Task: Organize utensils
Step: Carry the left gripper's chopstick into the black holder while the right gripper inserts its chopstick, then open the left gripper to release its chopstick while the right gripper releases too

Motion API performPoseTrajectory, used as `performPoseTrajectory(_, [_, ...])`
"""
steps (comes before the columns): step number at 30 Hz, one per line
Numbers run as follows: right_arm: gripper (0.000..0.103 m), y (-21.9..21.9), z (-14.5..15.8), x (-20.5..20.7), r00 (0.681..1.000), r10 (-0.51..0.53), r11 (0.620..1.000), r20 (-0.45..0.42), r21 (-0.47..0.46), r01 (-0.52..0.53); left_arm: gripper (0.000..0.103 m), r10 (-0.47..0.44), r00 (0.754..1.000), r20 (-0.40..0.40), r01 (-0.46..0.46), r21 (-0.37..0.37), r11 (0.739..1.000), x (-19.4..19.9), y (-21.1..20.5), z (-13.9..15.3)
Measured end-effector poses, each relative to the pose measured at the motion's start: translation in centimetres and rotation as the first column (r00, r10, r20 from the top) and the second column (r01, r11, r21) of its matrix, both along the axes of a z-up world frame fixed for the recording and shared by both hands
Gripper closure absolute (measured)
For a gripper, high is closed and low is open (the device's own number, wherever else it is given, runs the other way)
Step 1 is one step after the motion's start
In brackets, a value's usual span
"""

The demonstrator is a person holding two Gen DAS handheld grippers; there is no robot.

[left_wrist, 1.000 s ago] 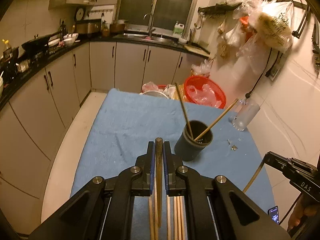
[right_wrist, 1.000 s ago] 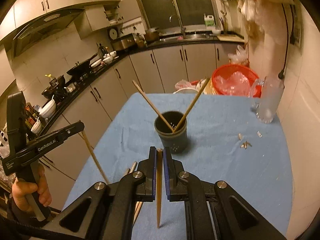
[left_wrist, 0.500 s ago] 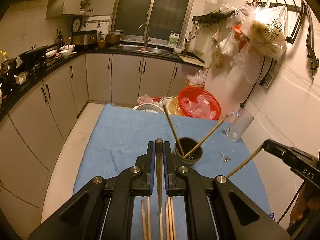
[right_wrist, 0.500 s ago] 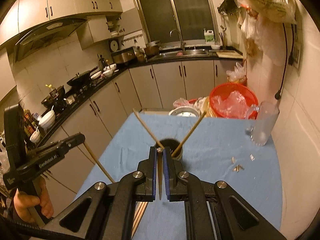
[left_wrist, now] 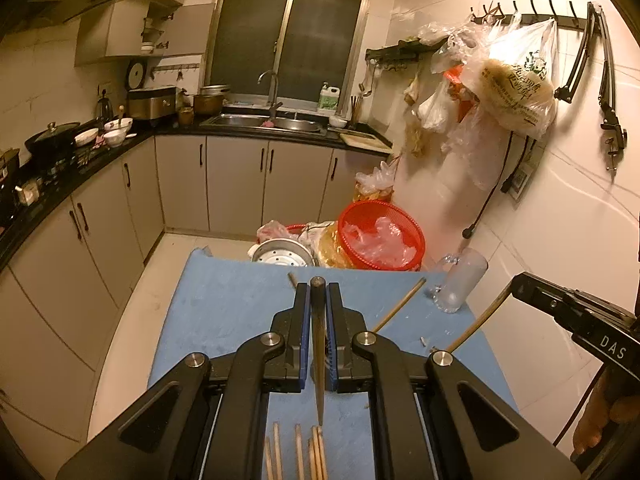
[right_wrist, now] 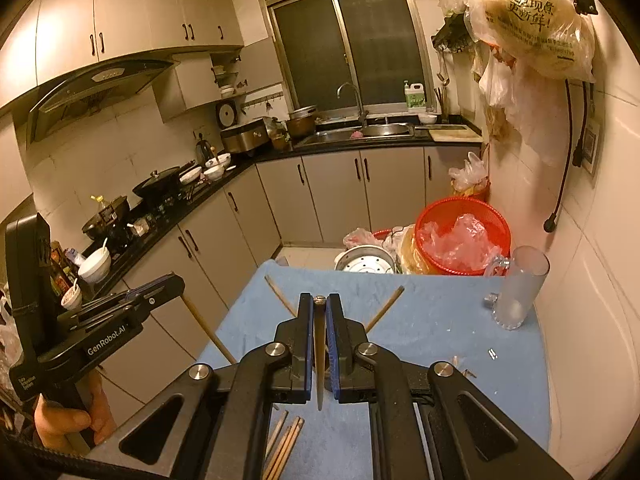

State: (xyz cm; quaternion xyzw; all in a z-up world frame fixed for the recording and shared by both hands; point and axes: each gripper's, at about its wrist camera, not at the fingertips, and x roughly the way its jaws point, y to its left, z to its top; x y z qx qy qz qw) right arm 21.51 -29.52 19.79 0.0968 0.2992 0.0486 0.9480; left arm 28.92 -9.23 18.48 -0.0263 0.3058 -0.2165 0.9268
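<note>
My left gripper (left_wrist: pixel 318 286) is shut on a wooden chopstick (left_wrist: pixel 319 368) that hangs point-down between the pads. My right gripper (right_wrist: pixel 319 300) is likewise shut on a chopstick (right_wrist: pixel 320 364). Both are held above the blue-clothed table (left_wrist: pixel 224 300). Several loose chopsticks (left_wrist: pixel 298 454) lie on the cloth below, also visible as loose chopsticks (right_wrist: pixel 284 444) in the right wrist view. The dark cup is hidden behind the fingers. Only two chopsticks standing in it poke out, one chopstick end (right_wrist: pixel 386 306) to the right and another chopstick end (right_wrist: pixel 280 296) to the left. The left gripper (right_wrist: pixel 178 280) shows at the left of the right wrist view.
A glass mug (right_wrist: pixel 520 288) stands at the table's far right by the wall. Behind the table sit a red basket (right_wrist: pixel 460 240) and a metal pot (right_wrist: pixel 366 262). Small scraps (right_wrist: pixel 460 362) dot the cloth. Cabinets line the left side.
Both grippers have risen, each still holding its chopstick. The dark cup, plainly visible before, has slipped behind the fingers in both views.
</note>
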Motion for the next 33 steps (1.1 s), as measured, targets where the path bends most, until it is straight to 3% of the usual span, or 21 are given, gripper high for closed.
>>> performPoseTrajectory(4, [0.097, -0.4, 1.1, 0.4, 0.999, -0.026, 1.000, 0.030, -0.012, 0.026, 0.096, 0.004, 0.999, 0.031, -0.004, -0.014, 1.000, 0.7, -0.6, 1.3])
performPoseTrajectory(10, [0.097, -1.0, 2.4, 1.7, 0.996, -0.058, 0.998, 0.070, -0.011, 0.059, 0.096, 0.025, 0.999, 0.047, -0.020, -0.102, 0.995, 2.4, -1.0, 2.2])
performPoseTrajectory(18, [0.097, -1.8, 1.3, 3.6, 0.994, -0.075, 0.997, 0.075, 0.004, 0.075, 0.096, 0.069, 0.994, 0.081, -0.056, -0.157, 0.986, 3.9, -1.8, 1.7])
performPoseTrajectory(33, [0.097, -2.5, -2.9, 5.1, 0.996, -0.080, 0.997, 0.035, -0.018, 0.081, 0.096, 0.072, 0.997, 0.033, -0.069, -0.084, 0.994, 6.1, -3.4, -3.9])
